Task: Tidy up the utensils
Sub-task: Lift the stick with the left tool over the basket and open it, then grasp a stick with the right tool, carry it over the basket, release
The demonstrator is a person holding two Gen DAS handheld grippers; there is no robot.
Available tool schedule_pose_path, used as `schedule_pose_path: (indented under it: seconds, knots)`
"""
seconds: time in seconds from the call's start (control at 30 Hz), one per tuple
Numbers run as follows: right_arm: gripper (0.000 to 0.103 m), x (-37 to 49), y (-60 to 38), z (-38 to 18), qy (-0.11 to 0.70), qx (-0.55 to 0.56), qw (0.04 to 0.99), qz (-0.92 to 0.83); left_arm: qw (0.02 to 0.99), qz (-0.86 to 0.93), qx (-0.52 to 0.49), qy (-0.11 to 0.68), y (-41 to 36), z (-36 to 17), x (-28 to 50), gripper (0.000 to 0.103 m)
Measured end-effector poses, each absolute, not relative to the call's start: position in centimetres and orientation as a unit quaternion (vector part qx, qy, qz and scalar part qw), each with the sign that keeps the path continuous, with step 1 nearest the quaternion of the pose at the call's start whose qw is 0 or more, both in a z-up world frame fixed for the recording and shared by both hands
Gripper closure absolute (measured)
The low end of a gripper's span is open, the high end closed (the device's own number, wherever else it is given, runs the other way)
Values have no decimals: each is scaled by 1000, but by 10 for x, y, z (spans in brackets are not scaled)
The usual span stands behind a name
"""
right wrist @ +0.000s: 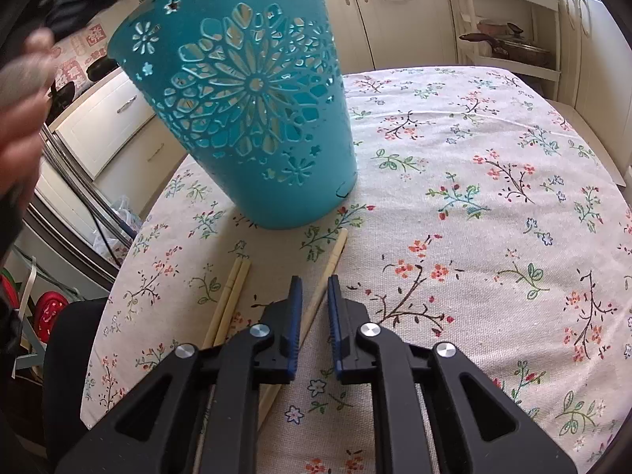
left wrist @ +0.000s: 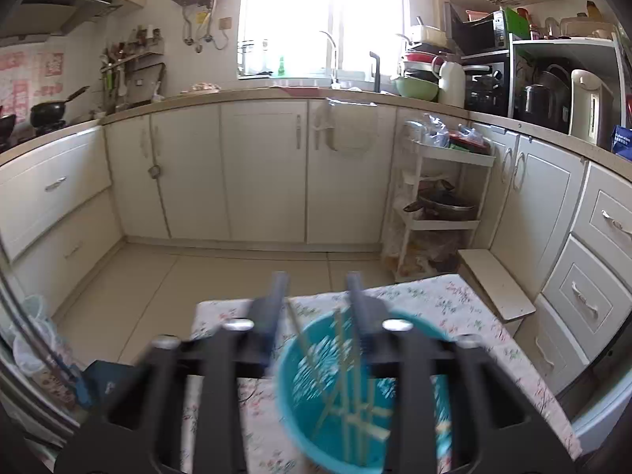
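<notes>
A teal perforated utensil holder (right wrist: 252,110) stands on the floral tablecloth (right wrist: 493,181), tilted toward the left. In the left wrist view it (left wrist: 355,395) shows from above, blurred, with several wooden chopsticks (left wrist: 347,387) inside. My left gripper (left wrist: 318,280) is open and hovers above the holder's rim. My right gripper (right wrist: 315,281) is slightly open, low over the cloth, with one loose chopstick (right wrist: 331,260) lying between its fingers. Two more chopsticks (right wrist: 231,296) lie side by side on the cloth to its left.
The small table stands in a kitchen with white cabinets (left wrist: 260,170), a white trolley with pots (left wrist: 438,197) and a low step stool (left wrist: 497,284) at the right. A hand (right wrist: 19,118) and blue sleeve show at the upper left of the right wrist view.
</notes>
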State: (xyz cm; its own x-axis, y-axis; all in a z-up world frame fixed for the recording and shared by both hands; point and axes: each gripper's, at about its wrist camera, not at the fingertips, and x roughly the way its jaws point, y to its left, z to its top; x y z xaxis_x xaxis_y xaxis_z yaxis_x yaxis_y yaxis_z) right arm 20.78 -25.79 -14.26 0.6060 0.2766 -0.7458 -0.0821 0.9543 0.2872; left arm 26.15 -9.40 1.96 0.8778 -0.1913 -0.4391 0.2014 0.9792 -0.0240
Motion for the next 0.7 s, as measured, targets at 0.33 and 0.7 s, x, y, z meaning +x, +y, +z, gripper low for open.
schedule_pose_path:
  seconds: [0.33,0.7]
  knots:
    - [93,206,-240,-140,432,50,897,74,964,-32,26,264,-30,-46,201,26]
    - [98,167,-277,-97,395,154,900,104,918,-43,37,393,-31,-132,215,23]
